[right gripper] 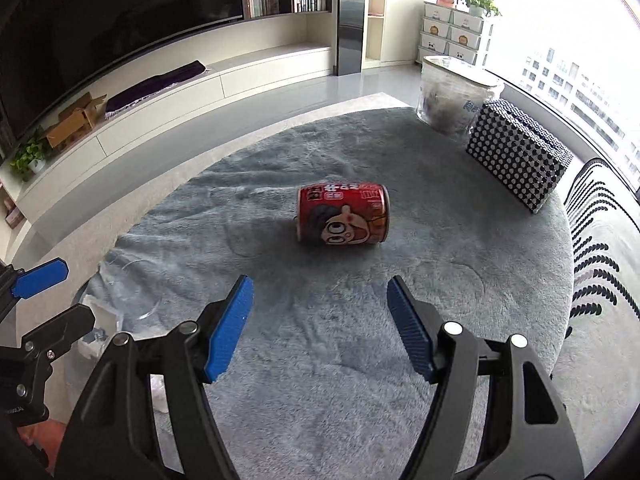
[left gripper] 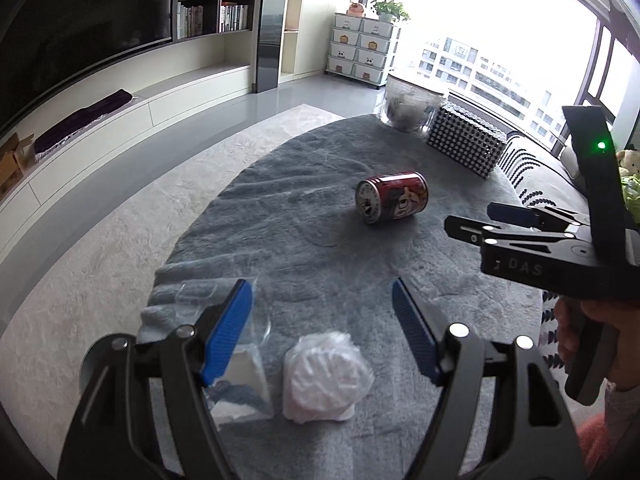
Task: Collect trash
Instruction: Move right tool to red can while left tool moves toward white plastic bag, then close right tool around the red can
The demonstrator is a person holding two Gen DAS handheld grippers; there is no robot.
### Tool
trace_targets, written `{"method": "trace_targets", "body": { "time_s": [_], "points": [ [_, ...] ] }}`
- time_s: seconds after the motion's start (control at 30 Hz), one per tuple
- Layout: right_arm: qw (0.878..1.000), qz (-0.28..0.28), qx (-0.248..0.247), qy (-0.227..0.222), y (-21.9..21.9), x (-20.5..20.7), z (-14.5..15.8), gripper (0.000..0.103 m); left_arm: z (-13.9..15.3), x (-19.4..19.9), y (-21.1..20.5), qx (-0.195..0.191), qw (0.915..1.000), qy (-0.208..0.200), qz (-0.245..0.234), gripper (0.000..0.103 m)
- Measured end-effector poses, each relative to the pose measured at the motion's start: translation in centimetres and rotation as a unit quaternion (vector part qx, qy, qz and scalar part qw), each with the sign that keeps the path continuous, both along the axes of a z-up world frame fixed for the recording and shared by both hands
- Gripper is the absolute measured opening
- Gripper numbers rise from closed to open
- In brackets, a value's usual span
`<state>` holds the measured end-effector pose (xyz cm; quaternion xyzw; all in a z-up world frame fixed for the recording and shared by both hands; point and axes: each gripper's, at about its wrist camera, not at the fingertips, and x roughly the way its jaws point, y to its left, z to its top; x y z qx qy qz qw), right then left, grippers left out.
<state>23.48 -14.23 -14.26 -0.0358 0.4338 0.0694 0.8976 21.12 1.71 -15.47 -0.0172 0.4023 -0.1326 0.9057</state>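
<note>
Right wrist view, red can (right gripper: pixel 343 216) ahead of open right hand-held gripper (right gripper: pixel 320 324)

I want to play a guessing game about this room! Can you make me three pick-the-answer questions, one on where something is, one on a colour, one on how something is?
1. Where is the black-and-white dotted box?
A. right beside the clear plastic bin
B. on the bookshelf
C. under the red cartoon drink can

2. What colour are the gripper fingers?
A. green
B. blue
C. yellow

3. How is the can?
A. standing up
B. squashed flat
C. lying on its side

Answers: 1 A, the two sit together at the far edge of the grey fuzzy cloth; 2 B, blue pads show; 3 C, its picture faces sideways.
</note>
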Motion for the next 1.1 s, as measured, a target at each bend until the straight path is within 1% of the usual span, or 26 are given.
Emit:
{"method": "trace_targets", "body": {
  "time_s": [0.13,0.3,0.37,0.47,0.53,0.67,0.77,0.87,0.97,1.07,1.1],
  "points": [
    [1.000,0.002,0.001,-0.007,-1.1,2.6,-1.1,0.076,-0.7,2.1,-2.3,0.005,0.9999,0.004,-0.011,0.072],
    [1.000,0.014,0.002,-0.016,-0.7,5.4,-2.2,0.081,-1.5,3.9,-3.5,0.011,0.9998,0.008,-0.017,0.072],
    [0.999,0.030,-0.009,-0.024,-0.5,6.1,-2.6,0.081,-1.9,4.3,-3.7,0.012,0.9997,0.010,-0.019,0.072],
    [0.995,0.082,-0.043,-0.030,-0.2,7.1,-3.1,0.082,-2.4,4.7,-4.0,0.010,0.9997,0.014,-0.019,0.072],
    [0.990,0.120,-0.065,-0.030,-0.3,7.6,-3.4,0.082,-2.7,5.0,-4.3,0.010,0.9997,0.016,-0.018,0.072],
    [0.979,0.188,-0.079,-0.023,-0.5,8.6,-3.5,0.082,-3.4,5.6,-5.1,0.004,0.9997,0.024,-0.009,0.072],
    [0.965,0.245,-0.094,-0.020,0.0,9.1,-3.7,0.082,-3.9,5.9,-5.7,0.000,0.9996,0.029,-0.004,0.072],
    [0.947,0.298,-0.120,-0.017,1.0,9.3,-4.4,0.082,-4.3,6.2,-6.4,0.001,0.9994,0.034,0.000,0.072],
    [0.933,0.333,-0.140,-0.007,1.6,9.5,-5.7,0.081,-4.7,6.4,-6.9,0.004,0.9993,0.037,0.007,0.072],
    [0.922,0.350,-0.165,-0.022,2.1,9.5,-6.6,0.080,-5.0,6.5,-6.8,0.003,0.9991,0.041,0.015,0.072],
    [0.920,0.354,-0.168,-0.024,2.3,9.5,-6.6,0.078,-5.1,6.5,-6.8,0.004,0.9990,0.042,0.017,0.072]
  ]
}}
